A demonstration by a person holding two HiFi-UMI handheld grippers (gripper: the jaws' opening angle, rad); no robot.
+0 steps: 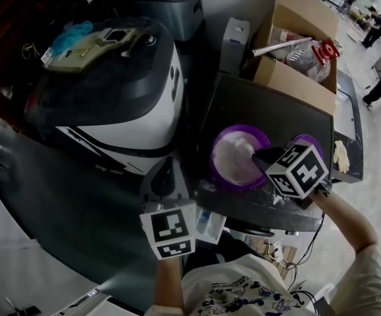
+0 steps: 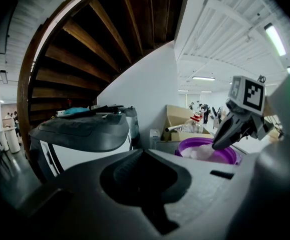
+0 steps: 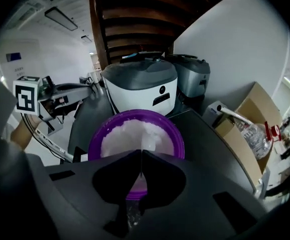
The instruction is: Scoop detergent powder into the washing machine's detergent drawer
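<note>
Left gripper point(image 2: 145, 153): jaws together, nothing between, parked by what looks like pale drawer point(image 1: 210, 224), probably keeping clear. Right gripper point(image 3: 140, 156) clamped on scoop point(image 3: 150, 139), tip dipped to load detergent powder point(image 3: 127, 136) in purple bowl point(image 3: 95, 140).

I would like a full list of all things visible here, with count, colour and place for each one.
bowl: one, purple, on the dark top.
powder: white, fills the bowl.
lid: one, purple, right of the bowl, partly hidden; probably a lid.
machine: one, white with a dark cover, left of the dark top.
cardboard box: one, brown, behind the dark top.
bottle: one, clear with a red cap, in the box.
scoop: one, seems clear, tip in the powder.
left gripper: one, dark, fingers together, empty.
right gripper: one, dark, fingers shut on the scoop.
</note>
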